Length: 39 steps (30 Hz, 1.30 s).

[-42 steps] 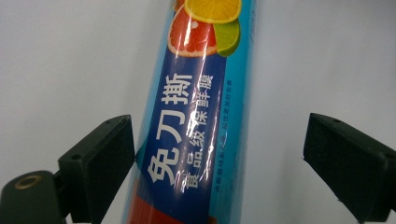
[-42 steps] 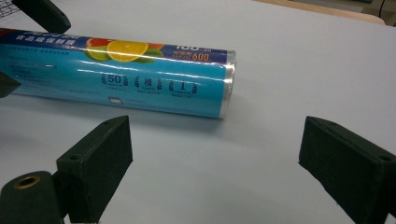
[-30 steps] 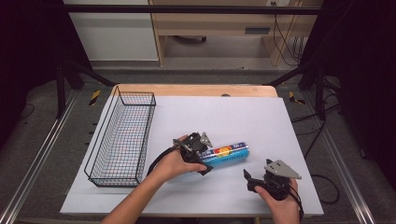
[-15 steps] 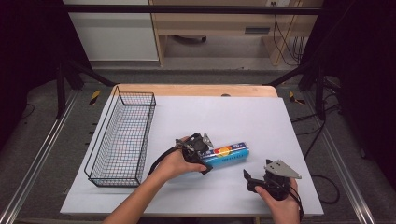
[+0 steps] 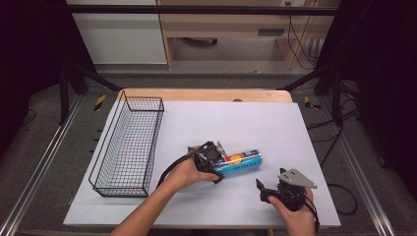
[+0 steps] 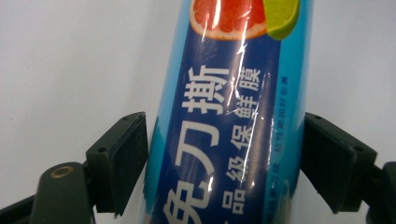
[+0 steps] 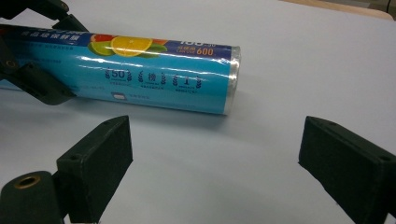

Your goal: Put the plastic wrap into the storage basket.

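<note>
We are seeing open white table [image 5: 255,123] stretching beyond and to the right of the blue roll [image 5: 239,163]. The wire basket [image 5: 129,145] is walling off the left edge, and the right gripper [image 5: 259,187] is sitting just near the roll's front.

Right gripper [image 7: 215,154] has its black jaws spread wide with just bare white table [image 7: 303,70] between them. Past them a blue roll of cling film [image 7: 154,77] lies flat, the other gripper [image 7: 32,70] straddling its far-left end.
</note>
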Each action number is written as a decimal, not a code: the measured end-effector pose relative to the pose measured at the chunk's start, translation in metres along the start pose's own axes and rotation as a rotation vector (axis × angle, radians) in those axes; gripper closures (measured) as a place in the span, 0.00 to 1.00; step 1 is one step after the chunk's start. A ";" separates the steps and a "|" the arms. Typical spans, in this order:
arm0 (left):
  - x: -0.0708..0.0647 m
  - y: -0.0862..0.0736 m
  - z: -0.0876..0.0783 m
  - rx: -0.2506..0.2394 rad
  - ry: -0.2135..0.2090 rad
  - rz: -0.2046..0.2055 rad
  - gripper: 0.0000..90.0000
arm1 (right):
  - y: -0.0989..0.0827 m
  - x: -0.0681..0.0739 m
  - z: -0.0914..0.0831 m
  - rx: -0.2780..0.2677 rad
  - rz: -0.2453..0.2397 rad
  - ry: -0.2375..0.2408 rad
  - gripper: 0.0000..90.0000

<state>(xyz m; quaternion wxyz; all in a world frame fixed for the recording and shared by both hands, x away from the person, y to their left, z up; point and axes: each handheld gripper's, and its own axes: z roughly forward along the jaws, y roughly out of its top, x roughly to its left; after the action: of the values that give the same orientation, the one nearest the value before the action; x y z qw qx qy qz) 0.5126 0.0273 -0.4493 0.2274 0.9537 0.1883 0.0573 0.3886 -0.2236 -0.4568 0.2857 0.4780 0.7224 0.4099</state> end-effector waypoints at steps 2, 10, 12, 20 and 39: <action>0.000 0.001 0.001 0.011 -0.001 0.005 0.25 | 0.000 0.000 0.000 0.000 0.000 0.000 0.11; 0.000 0.001 0.002 0.022 0.003 0.006 0.28 | 0.000 0.000 0.001 -0.001 -0.007 0.003 0.11; 0.000 0.001 0.002 0.022 0.004 0.005 0.29 | 0.000 0.000 0.001 0.000 -0.005 0.003 0.11; 0.000 0.002 0.003 0.027 0.009 0.012 0.30 | 0.000 0.000 0.001 0.000 -0.007 0.007 0.11; -0.001 0.004 0.002 0.048 0.016 0.041 0.32 | 0.000 0.000 0.001 0.001 -0.005 0.009 0.11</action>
<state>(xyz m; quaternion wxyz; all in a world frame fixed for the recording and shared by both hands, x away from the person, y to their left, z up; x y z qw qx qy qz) 0.5131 0.0224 -0.4490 0.2018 0.9620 0.1721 0.0651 0.3891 -0.2230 -0.4574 0.2830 0.4746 0.7250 0.4111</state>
